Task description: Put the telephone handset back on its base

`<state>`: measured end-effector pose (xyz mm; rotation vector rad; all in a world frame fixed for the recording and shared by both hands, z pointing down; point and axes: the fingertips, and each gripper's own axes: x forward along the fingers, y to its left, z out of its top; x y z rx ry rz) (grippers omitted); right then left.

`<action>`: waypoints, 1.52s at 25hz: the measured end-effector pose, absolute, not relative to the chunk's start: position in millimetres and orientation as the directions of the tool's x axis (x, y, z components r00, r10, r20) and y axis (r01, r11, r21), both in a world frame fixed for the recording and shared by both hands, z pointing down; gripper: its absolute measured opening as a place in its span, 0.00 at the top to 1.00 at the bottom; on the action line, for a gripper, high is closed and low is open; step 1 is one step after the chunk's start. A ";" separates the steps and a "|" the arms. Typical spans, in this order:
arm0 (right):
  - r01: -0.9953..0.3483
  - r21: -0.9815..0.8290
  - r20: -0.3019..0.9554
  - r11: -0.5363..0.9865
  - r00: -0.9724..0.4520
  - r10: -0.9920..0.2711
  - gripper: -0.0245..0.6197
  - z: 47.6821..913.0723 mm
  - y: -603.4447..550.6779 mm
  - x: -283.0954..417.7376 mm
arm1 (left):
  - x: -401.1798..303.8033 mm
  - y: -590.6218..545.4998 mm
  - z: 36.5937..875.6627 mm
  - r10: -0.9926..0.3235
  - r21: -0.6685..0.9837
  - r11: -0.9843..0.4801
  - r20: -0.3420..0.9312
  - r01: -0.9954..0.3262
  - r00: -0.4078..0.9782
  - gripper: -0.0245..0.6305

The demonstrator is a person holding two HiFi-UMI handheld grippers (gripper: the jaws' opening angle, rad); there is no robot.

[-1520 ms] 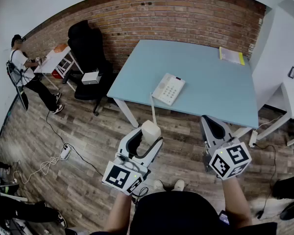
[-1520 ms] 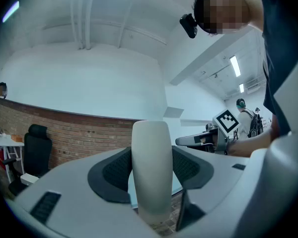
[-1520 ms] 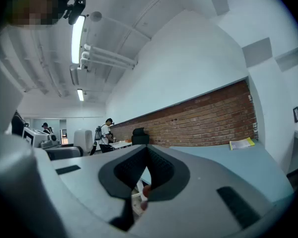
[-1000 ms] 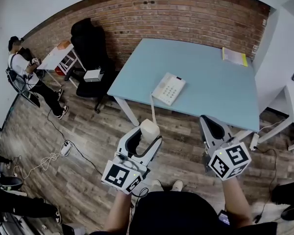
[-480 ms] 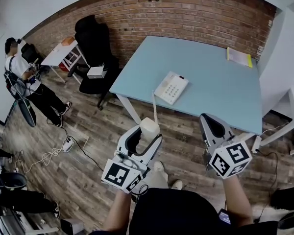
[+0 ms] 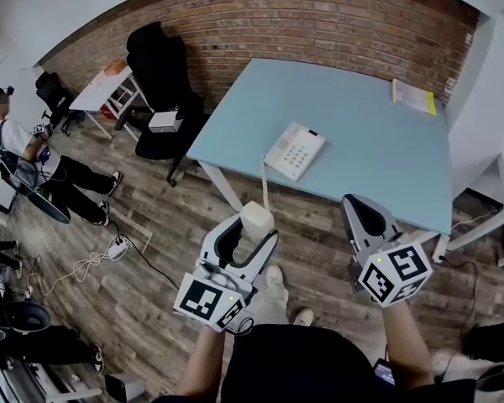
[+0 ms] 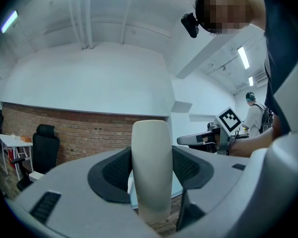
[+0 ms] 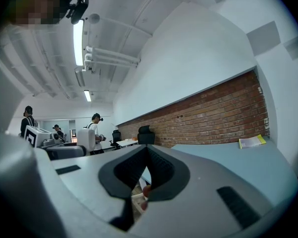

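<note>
A: Item 1, the left gripper (image 6: 254,229)?
B: Held low over the wood floor (image 6: 143,284). Its 2 jaws are clamped on the cream handset (image 7: 150,167), which stands upright between the pads. The cube carries a black-and-white square marker, with no lettering.

A: Item 2, the right gripper (image 6: 363,206)?
B: Beside the left one, apart from it. Jaws are pressed together with nothing between them. It has the same kind of marker cube.

A: Item 3, the base (image 6: 294,151)?
B: A white keypad unit lying flat near the front edge of the light blue table (image 6: 378,141), well apart from the handset. The cradle side is bare, and the key print is too small to read.

A: Item 4, the cord (image 6: 263,183)?
B: 1 pale line running from the base over the table edge down toward the handset.

A: Sundries?
B: 1 yellow booklet (image 6: 413,96) at the table's far corner, its text illegible. 1 black office chair (image 6: 155,65) against the brick wall (image 6: 319,23). 1 person (image 6: 17,154) at far left.
</note>
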<state>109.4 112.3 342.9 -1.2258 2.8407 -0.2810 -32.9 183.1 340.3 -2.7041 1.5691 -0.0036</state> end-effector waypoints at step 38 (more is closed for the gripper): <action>-0.768 -0.195 0.118 0.610 -0.635 -0.763 0.94 355.8 -40.4 56.0 | -89.9 21.1 358.1 -0.836 0.039 -0.546 0.043 -0.837 0.548 0.58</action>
